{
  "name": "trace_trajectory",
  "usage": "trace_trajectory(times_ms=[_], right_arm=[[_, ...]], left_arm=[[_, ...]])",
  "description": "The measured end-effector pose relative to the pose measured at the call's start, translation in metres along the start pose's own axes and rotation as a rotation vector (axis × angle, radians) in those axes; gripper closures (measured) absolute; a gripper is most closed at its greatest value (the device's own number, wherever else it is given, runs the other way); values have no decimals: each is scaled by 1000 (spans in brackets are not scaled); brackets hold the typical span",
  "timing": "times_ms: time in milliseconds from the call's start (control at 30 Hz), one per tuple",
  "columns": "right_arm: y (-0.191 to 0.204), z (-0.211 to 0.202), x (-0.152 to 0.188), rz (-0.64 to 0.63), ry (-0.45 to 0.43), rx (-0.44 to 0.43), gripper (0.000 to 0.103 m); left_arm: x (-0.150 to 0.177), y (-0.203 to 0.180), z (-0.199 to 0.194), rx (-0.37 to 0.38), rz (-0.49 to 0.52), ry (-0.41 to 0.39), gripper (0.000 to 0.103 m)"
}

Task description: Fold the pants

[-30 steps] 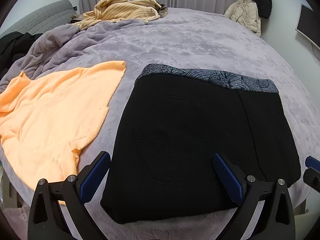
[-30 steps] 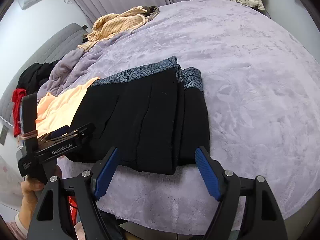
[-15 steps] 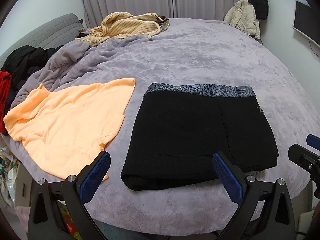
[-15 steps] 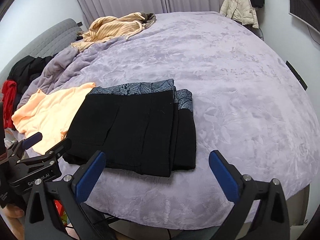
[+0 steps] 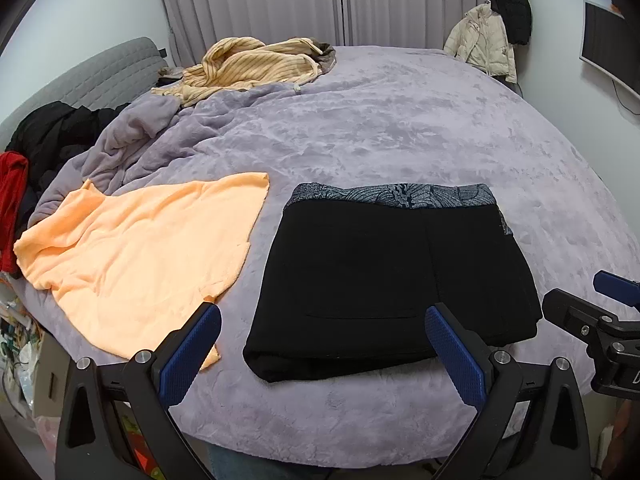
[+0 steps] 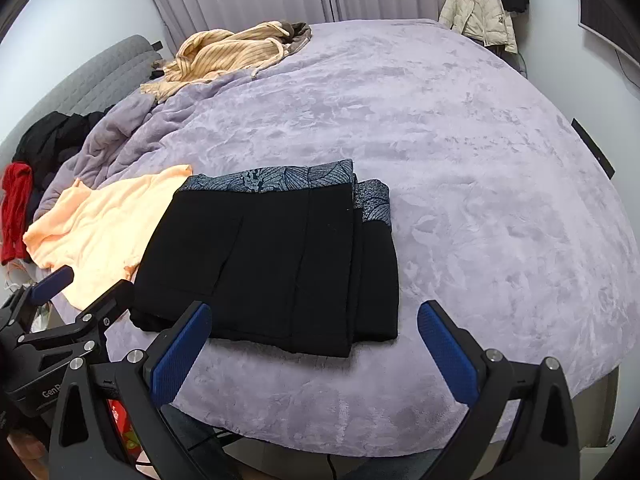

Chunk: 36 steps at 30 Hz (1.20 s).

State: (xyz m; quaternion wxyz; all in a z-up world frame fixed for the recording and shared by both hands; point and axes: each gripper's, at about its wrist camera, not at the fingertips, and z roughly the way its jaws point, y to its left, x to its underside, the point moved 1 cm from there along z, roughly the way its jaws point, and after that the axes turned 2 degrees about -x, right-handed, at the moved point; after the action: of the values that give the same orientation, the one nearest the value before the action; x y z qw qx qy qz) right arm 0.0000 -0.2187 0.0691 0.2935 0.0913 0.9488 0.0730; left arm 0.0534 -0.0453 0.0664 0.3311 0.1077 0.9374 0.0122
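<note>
The black pants point(image 5: 384, 276) lie folded into a flat rectangle on the purple bed, their grey patterned waistband point(image 5: 392, 194) at the far edge. They also show in the right wrist view point(image 6: 272, 256). My left gripper point(image 5: 320, 344) is open and empty, held above the near edge of the bed in front of the pants. My right gripper point(image 6: 312, 344) is open and empty, just off the pants' near right corner. Each gripper shows in the other's view: the right one at the right edge point(image 5: 592, 320), the left one at the lower left point(image 6: 68, 316).
An orange garment point(image 5: 140, 252) lies spread left of the pants. A striped yellow garment point(image 5: 248, 66) lies at the far side. Black and red clothes point(image 5: 24, 168) are piled at the left by the grey headboard. The purple blanket point(image 5: 400, 120) covers the bed.
Both grippers have pulled back and up from the pants toward the near edge of the bed. The right gripper has opened wider. The folded pants lie still.
</note>
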Motion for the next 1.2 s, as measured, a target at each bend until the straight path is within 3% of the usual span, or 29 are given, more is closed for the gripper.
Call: trace_trajectory(times_ms=[367,667,1200], right_arm=[[-9,12,1,18,25,21,0],[-8,20,4,-7,41,70,0],[-13,27,8,7,66,58,0]], left_arm=[[0,-2,11,-46,7,15,1],[9,1,35,-68,-8,95,1],[11,4,41,-74,-18,124,1]])
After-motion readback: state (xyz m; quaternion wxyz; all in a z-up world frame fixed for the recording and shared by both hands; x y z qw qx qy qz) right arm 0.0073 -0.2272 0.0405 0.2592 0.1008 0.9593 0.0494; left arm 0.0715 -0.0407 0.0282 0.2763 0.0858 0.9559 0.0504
